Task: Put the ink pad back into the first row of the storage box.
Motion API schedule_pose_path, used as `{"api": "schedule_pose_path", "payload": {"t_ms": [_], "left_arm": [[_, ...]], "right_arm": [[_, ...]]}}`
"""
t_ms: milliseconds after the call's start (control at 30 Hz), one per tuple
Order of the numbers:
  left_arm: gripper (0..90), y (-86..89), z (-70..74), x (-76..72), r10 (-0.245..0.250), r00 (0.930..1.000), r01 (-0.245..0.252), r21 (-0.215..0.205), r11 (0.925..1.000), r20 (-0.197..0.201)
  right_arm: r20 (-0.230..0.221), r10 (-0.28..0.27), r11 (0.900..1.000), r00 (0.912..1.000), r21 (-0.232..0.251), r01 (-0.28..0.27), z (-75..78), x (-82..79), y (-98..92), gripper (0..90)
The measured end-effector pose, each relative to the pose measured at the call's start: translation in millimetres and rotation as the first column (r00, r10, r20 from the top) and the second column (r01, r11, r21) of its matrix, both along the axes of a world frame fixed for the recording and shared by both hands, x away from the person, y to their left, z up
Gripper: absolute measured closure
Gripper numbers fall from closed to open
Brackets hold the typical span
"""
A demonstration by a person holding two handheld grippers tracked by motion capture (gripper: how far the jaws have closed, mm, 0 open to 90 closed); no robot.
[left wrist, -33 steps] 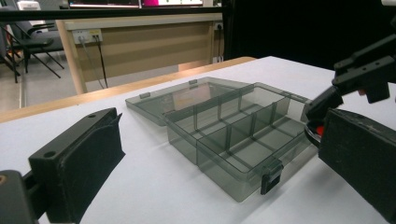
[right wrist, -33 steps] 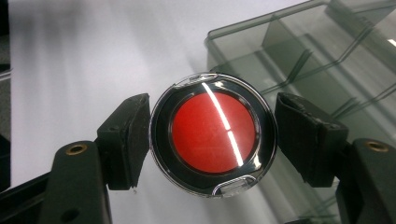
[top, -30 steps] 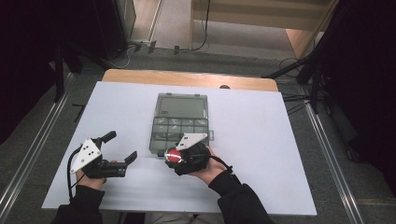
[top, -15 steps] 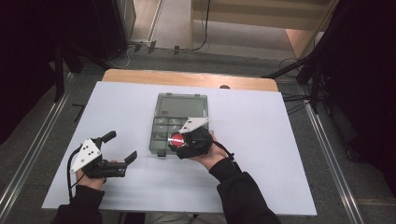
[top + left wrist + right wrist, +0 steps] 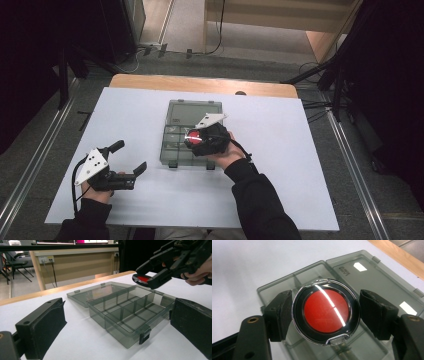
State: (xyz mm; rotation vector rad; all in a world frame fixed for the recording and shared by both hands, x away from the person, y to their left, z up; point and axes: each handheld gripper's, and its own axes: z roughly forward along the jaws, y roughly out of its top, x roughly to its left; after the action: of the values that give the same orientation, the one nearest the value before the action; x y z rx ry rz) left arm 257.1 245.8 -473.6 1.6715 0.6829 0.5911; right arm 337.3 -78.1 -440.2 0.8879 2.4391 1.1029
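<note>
Right gripper clamping red round compact, over open organizer box, left gripper agape beside.

Light falls from overhead onto the white table, which reads bright and even while the floor and room around it sink into near black. Shadows beside the box are short and soft. In the right gripper view a white streak of glare crosses the red disc, and two bright patches reflect in the box lid behind it. The left gripper view is sharp on the box, softer on the near jaws, with straight lines bowing toward the edges.
</note>
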Motion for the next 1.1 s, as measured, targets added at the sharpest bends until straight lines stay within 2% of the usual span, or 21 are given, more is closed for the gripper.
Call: {"api": "schedule_pose_path", "payload": {"t_ms": [433, 500, 633, 1000, 1067, 1100], "left_arm": [[0.0, 0.1, -0.1, 0.3, -0.001, 1.0000, 0.001, -0.001, 1.0000, -0.002], [0.0, 0.3, 0.0, 0.4, -0.002, 1.0000, 0.002, -0.001, 1.0000, -0.002], [0.0, 0.4, -0.1, 0.5, -0.003, 1.0000, 0.003, 0.000, 1.0000, -0.002], [0.0, 0.2, -0.3, 0.8, -0.007, 1.0000, 0.007, 0.003, 1.0000, -0.005], [0.0, 0.1, -0.4, 0.8, -0.009, 0.9999, 0.009, 0.001, 1.0000, -0.006], [0.0, 0.4, -0.4, 0.9, -0.010, 0.9999, 0.010, 0.002, 1.0000, -0.007]], "right_arm": [[-0.020, -0.081, 0.996, 0.9965, -0.043, 0.080, -6.2, 28.2, -4.9, 30.8], [-0.032, -0.112, 0.993, 0.9932, -0.040, 0.111, -9.3, 35.0, -8.9, 30.8], [-0.047, -0.140, 0.989, 0.9891, -0.052, 0.137, -14.4, 40.9, -13.1, 30.8], [-0.056, -0.143, 0.987, 0.9881, -0.086, 0.138, -22.8, 43.9, -7.9, 30.7], [-0.047, -0.153, 0.985, 0.9871, -0.081, 0.149, -23.4, 43.7, -6.7, 28.6], [-0.054, -0.135, 0.990, 0.9894, -0.046, 0.133, -22.3, 42.3, -7.7, 10.1]]}}
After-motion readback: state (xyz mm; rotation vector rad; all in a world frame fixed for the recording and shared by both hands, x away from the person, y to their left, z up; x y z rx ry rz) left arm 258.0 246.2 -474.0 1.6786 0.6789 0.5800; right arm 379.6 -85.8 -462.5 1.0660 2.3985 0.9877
